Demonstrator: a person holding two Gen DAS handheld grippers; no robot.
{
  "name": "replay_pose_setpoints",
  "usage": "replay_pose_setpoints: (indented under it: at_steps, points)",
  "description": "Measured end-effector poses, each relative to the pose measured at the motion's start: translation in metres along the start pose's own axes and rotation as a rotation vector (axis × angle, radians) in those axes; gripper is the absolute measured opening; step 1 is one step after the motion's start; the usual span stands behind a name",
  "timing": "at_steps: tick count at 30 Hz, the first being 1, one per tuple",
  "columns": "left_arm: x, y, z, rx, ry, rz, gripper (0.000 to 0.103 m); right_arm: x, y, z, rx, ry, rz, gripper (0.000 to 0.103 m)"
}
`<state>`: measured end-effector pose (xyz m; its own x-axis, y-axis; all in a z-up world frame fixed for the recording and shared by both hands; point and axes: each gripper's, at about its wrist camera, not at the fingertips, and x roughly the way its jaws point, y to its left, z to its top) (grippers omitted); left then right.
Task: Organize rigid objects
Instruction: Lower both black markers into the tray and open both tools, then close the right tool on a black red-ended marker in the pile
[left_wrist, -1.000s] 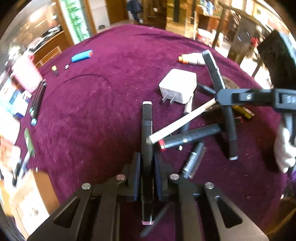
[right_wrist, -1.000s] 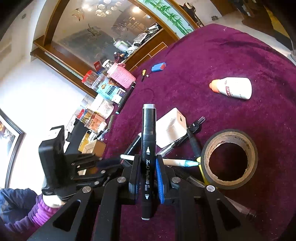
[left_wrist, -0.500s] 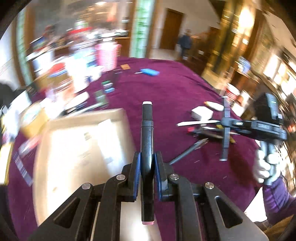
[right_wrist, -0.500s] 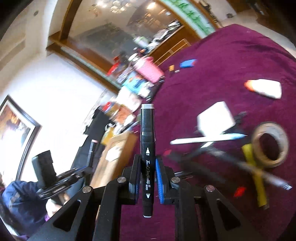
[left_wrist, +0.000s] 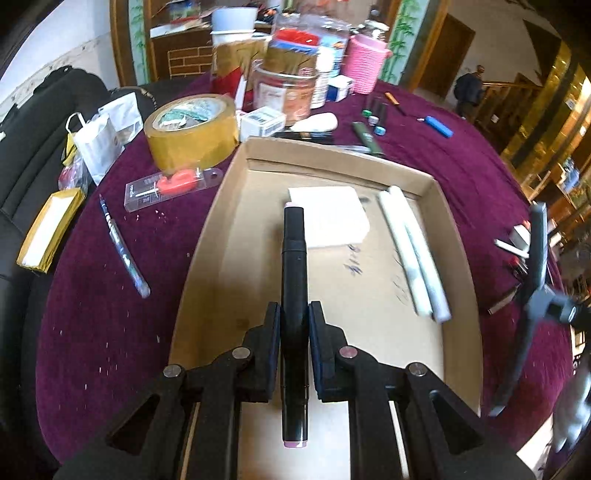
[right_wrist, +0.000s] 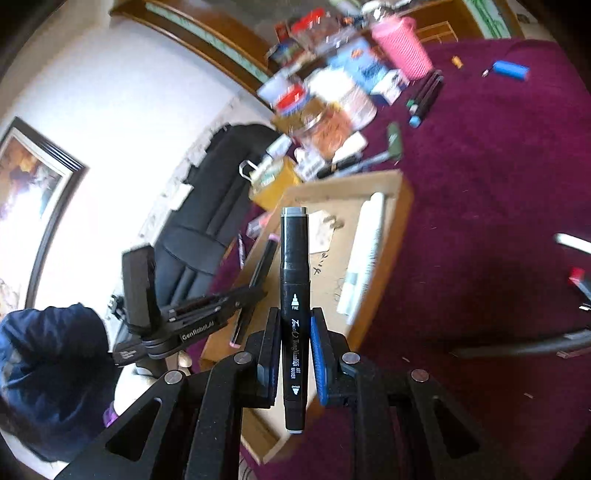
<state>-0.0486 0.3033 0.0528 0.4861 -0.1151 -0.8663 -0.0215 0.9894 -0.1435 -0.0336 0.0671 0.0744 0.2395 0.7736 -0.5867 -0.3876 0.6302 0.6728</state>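
My left gripper (left_wrist: 293, 325) is shut on a black marker with pink caps (left_wrist: 293, 280), held over the open cardboard box (left_wrist: 236, 173) on the purple cloth. Inside the box lie a white pad (left_wrist: 328, 216) and two white pens (left_wrist: 413, 254). My right gripper (right_wrist: 293, 339) is shut on a black art marker with grey caps (right_wrist: 293, 266), above the near edge of the same cardboard box (right_wrist: 400, 206). From the right wrist view the left gripper (right_wrist: 255, 291) with its marker shows over the box's left side. In the left wrist view the right gripper (left_wrist: 535, 291) comes in blurred from the right.
A roll of tan tape (left_wrist: 190, 129), a packaged red tool (left_wrist: 173, 182), a pen (left_wrist: 123, 247), jars and a pink cup (left_wrist: 367, 62) crowd the cloth behind and left of the box. A blue lighter (left_wrist: 437, 125) lies far right. A person's dark sleeve (right_wrist: 48, 365) is low left.
Both grippers swung away from the pile of markers, charger and tape roll toward the cardboard box, each still holding its marker. The left one now hangs over the box.
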Motion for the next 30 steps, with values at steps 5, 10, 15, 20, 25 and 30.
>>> replay_pose_setpoints:
  at_steps: [5, 10, 15, 20, 25, 30]
  points:
    - [0.020, 0.014, 0.021, -0.039, 0.024, 0.028, 0.014, 0.049, 0.000, 0.017, 0.034, 0.053, -0.074, 0.017]
    - [0.023, 0.027, 0.027, -0.077, -0.003, 0.006, 0.017, 0.085, -0.008, 0.040, 0.057, 0.083, -0.157, 0.018]
    - [0.003, 0.029, 0.021, -0.086, -0.079, -0.017, 0.056, 0.092, -0.017, 0.059, 0.062, 0.068, -0.187, 0.021]
    - [-0.029, 0.021, 0.010, -0.079, -0.153, -0.043, 0.065, 0.076, -0.015, 0.056, 0.021, 0.029, -0.203, 0.024]
    - [-0.060, -0.009, -0.006, -0.029, -0.237, -0.029, 0.072, 0.030, 0.005, 0.039, -0.109, -0.076, -0.271, 0.037]
    - [-0.090, -0.062, -0.024, 0.044, -0.350, -0.006, 0.081, -0.045, 0.026, 0.005, -0.220, -0.307, -0.413, 0.075]
